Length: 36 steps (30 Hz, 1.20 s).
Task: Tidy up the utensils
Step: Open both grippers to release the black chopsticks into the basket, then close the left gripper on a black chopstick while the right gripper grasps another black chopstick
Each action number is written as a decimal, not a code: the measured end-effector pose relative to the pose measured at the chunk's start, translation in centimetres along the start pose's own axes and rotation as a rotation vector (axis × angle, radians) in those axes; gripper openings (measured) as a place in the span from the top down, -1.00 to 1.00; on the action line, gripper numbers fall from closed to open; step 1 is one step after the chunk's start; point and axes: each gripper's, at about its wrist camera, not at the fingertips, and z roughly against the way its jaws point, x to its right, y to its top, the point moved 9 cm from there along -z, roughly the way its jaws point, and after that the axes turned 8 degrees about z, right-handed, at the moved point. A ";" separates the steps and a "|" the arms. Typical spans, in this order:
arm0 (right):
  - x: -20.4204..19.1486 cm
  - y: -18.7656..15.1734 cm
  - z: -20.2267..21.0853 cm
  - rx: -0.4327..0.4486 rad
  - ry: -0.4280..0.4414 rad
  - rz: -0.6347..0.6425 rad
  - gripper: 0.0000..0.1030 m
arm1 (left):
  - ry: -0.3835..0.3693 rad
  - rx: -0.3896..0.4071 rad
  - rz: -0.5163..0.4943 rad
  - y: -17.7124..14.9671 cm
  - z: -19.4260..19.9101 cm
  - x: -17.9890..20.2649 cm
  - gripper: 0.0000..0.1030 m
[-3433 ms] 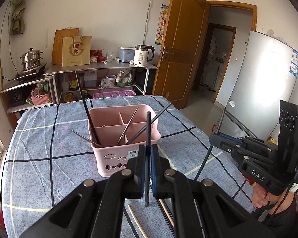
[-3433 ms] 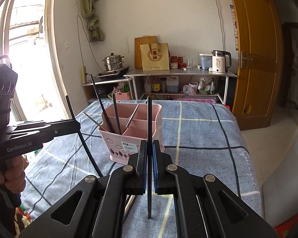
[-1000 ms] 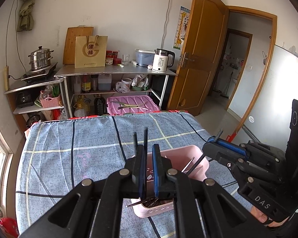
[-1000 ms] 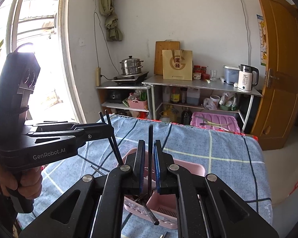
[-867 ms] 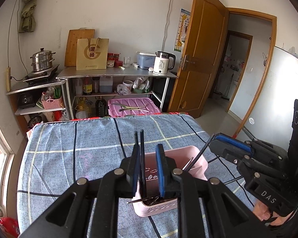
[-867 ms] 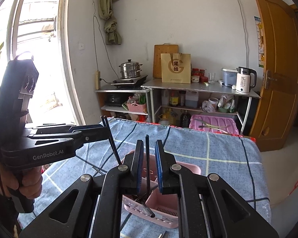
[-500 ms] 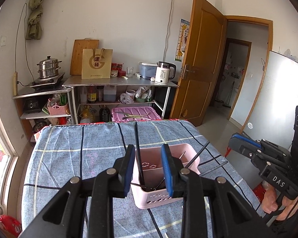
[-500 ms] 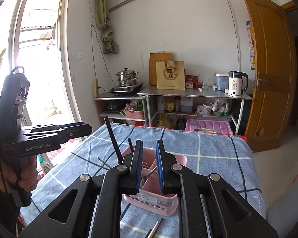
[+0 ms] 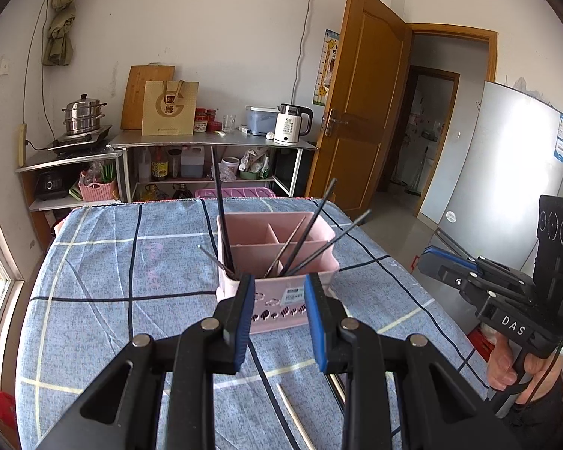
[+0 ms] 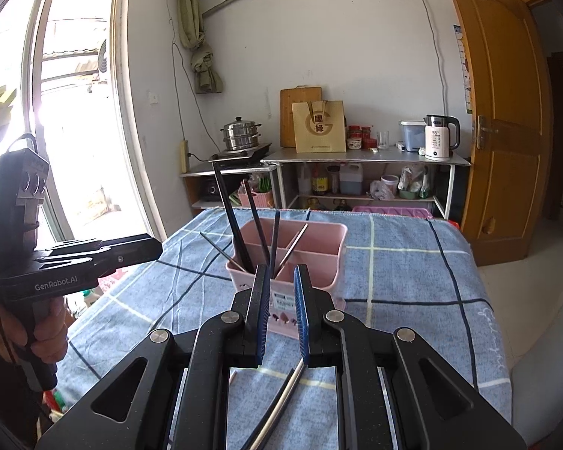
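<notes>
Plenty of readable text here. The left gripper (image 10: 146, 249), seen side-on from the right wrist camera, has "GenRobot.AI" printed on its body, and the right gripper (image 9: 429, 262), seen from the left wrist camera, reads "DAS". The pink basket (image 9: 277, 262) carries a small white sticker that says "BASKET" on its front wall. In the background, the white kettle (image 10: 439, 137) shows "55" and the tan paper bag (image 9: 170, 108) has a big "G" logo with Chinese characters.

The basket sits on the blue plaid counter (image 9: 94, 281) just ahead of both pairs of jaws, with dark chopsticks (image 9: 221, 217) and silver chopsticks (image 9: 289, 243) leaning in its front compartments.

The left jaws stand moderately apart and the right jaws stand narrower, with a clear gap; both have just been opening and nothing is between them.

Only the left view shows the fridge (image 9: 506, 187) and the open doorway. Only the right view shows the window (image 10: 75, 112). Loose chopsticks (image 10: 277, 405) lie on the counter below the jaws.
</notes>
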 end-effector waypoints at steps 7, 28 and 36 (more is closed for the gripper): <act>-0.1 -3.4 -0.2 -0.053 0.019 -0.039 0.74 | -0.005 -0.054 0.019 -4.0 -0.8 0.1 0.45; -0.2 -11.7 -4.5 -0.258 0.041 -0.096 0.74 | -0.011 -0.233 0.059 -11.9 -5.3 0.4 0.45; -0.3 -14.5 -7.4 -0.351 0.047 -0.115 0.74 | -0.007 -0.270 0.067 -12.9 -6.7 0.1 0.45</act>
